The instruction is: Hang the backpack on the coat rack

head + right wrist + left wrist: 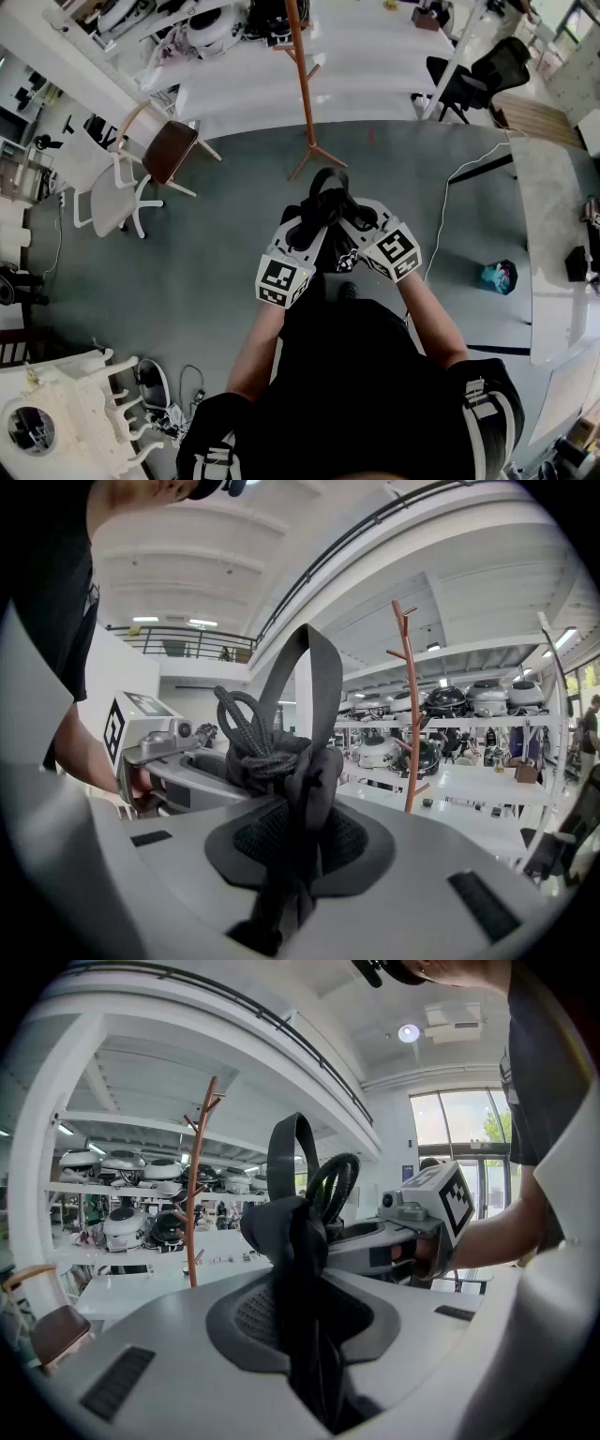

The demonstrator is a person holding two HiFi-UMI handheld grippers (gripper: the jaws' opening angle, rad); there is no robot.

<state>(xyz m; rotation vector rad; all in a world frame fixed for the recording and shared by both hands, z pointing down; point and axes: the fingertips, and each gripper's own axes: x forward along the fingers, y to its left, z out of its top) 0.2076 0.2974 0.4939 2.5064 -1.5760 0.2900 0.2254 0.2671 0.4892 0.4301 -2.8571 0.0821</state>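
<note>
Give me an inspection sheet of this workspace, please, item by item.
Surface: grey floor.
Job's things: backpack held up off the floor; coat rack stands ahead, apart from it.
Clutter: teal thing on the floor at right.
Grippers: left tongs and right tongs both shut on the backpack's straps.
Cables: white cable on the floor at right.
Surroundings: chair, white tables.
</note>
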